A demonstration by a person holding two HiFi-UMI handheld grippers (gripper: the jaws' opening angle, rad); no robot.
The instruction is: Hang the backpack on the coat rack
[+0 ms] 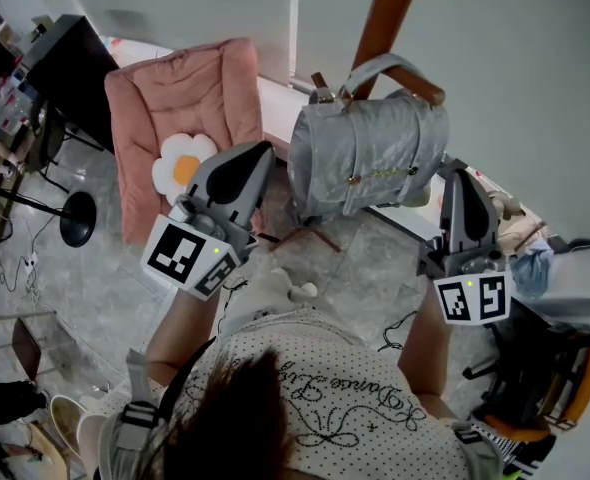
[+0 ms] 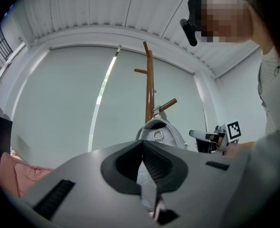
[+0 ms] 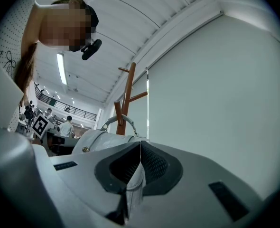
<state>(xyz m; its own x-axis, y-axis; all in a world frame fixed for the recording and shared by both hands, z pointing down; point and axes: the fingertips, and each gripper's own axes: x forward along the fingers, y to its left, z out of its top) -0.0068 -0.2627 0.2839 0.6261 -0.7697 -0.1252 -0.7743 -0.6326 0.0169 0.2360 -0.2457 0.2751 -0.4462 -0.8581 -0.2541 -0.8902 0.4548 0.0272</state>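
the grey tiled floor (image 1: 365, 268) carries a pink padded seat (image 1: 175, 98) and a round black stand base (image 1: 78, 218).

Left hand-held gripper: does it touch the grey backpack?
Touching. In the left gripper view the left hand-held gripper is shut on a fold of the backpack.

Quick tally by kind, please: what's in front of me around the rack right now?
Backpack: 1, grey
Coat rack: 1, wooden
Grippers: 2, the left gripper and the right gripper, both shut on the backpack
Pink chair: 1
Flower cushion: 1, lying on the chair
Total: 6
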